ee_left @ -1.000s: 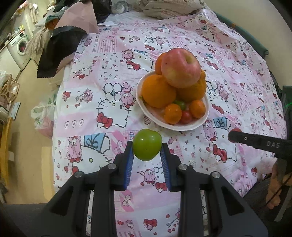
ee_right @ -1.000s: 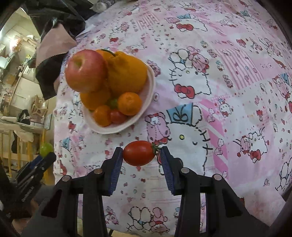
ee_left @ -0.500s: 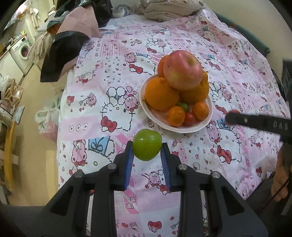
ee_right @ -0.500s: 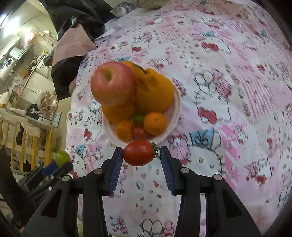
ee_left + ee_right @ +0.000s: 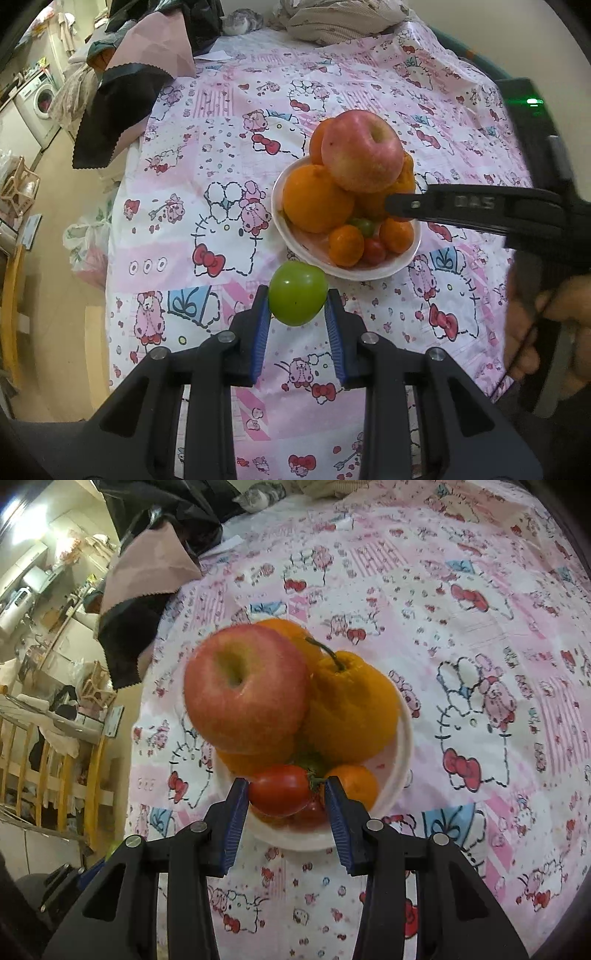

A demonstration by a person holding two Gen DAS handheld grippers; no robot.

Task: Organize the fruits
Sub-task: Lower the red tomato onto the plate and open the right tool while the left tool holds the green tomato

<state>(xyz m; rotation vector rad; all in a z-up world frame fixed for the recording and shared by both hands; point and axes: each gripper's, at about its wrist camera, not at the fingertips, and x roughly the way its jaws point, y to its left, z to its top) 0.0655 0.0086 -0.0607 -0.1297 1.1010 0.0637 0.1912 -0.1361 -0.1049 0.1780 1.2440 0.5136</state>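
A white bowl (image 5: 402,263) (image 5: 404,738) on the pink patterned cloth is piled with a red apple (image 5: 364,151) (image 5: 245,686), large oranges (image 5: 317,199) (image 5: 351,709), small oranges and small tomatoes. My left gripper (image 5: 297,308) is shut on a green round fruit (image 5: 297,293), held above the cloth just in front of the bowl. My right gripper (image 5: 282,794) is shut on a red oval tomato (image 5: 279,789), hovering over the bowl's near side. In the left wrist view one right gripper finger (image 5: 461,203) crosses over the bowl from the right.
Dark and pink fabric (image 5: 140,85) (image 5: 147,576) is heaped at the bed's far left corner, with crumpled bedding (image 5: 332,18) at the far edge. A hand (image 5: 535,332) grips the right tool. Floor, a plastic bag (image 5: 86,240) and wooden furniture (image 5: 55,775) lie off the left edge.
My right gripper has carried the red tomato from the cloth in front of the bowl to above the bowl's near side. The left gripper with the green fruit has stayed put.
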